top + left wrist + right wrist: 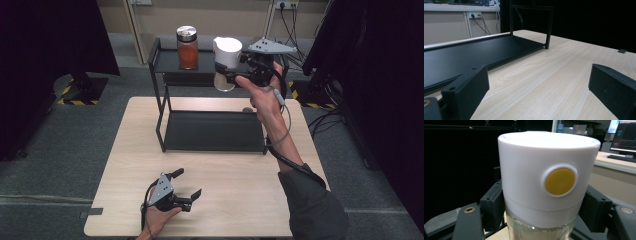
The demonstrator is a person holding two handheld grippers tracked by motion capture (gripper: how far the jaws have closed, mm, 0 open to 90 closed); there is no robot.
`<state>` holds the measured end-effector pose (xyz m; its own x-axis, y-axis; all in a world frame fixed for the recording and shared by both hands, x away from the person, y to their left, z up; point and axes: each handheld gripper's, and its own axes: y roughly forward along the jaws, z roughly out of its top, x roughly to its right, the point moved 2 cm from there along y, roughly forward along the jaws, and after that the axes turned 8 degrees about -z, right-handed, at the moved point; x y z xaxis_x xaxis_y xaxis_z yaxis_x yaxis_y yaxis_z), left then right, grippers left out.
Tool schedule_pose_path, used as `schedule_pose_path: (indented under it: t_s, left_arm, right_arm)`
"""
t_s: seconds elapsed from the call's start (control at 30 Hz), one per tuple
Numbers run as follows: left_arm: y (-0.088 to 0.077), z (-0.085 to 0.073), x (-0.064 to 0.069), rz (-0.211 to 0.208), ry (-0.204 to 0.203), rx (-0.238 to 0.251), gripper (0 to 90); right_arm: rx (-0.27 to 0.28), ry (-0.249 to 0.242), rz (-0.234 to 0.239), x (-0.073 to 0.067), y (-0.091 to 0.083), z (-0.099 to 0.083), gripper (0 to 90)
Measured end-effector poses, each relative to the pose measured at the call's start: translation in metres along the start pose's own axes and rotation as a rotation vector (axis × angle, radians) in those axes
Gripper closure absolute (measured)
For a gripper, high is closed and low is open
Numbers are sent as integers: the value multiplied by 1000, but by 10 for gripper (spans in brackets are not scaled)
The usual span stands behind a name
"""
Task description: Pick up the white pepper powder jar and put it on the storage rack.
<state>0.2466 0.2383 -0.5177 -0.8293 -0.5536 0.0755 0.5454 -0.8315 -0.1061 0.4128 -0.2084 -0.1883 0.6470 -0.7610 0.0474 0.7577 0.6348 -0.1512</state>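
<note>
— Above the black metal two-tier shelf rack (162,95), what is being held?

— The right gripper (227,74) is clamped on a clear glass jar with a tall white plastic lid (227,56), just off the right end of the rack's top tier. The right gripper view has both pads pressed against the lid's lower edge, with a round yellow button (560,181) on the lid facing the camera. The jar's glass body is cut off at the bottom there, so its contents are hard to make out.

— Anything else on the rack?

— A glass jar of orange-red stuff with a silver lid (187,47) stands on the top tier, left of the white-lidded one.

— And the other hand?

— The left gripper (187,184) rests on the light wooden table (240,200) in front of the rack, jaws apart, nothing between them.
</note>
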Motion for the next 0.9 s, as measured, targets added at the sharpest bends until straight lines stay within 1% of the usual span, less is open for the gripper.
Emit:
schedule_pose_path:
  t_s: [0.17, 0.23, 0.37, 0.5, 0.7, 0.8, 0.9]
  left_arm:
    - [0, 0, 0, 0, -1, 0, 24]
    - [0, 0, 0, -1, -4, 1, 24]
    - [-1, 0, 0, -1, -3, 0, 24]
    - [0, 0, 0, -4, -3, 0, 24]
    - [-1, 0, 1, -6, 1, 2, 24]
    - [-1, 0, 1, -3, 2, 3, 24]
    - [-1, 0, 1, -3, 1, 4, 24]
  right_arm:
    - [-7, 3, -42, -1, 8, 14, 308]
    - [-12, -4, -69, -2, 13, 19, 308]
    - [-20, -3, -105, -4, 22, 24, 308]
    - [-20, 6, -143, -4, 32, 27, 308]
    - [-15, 9, -187, -4, 44, 24, 308]
    - [-15, 7, -206, -4, 49, 24, 308]
    - [-19, 7, -213, -2, 55, 24, 308]
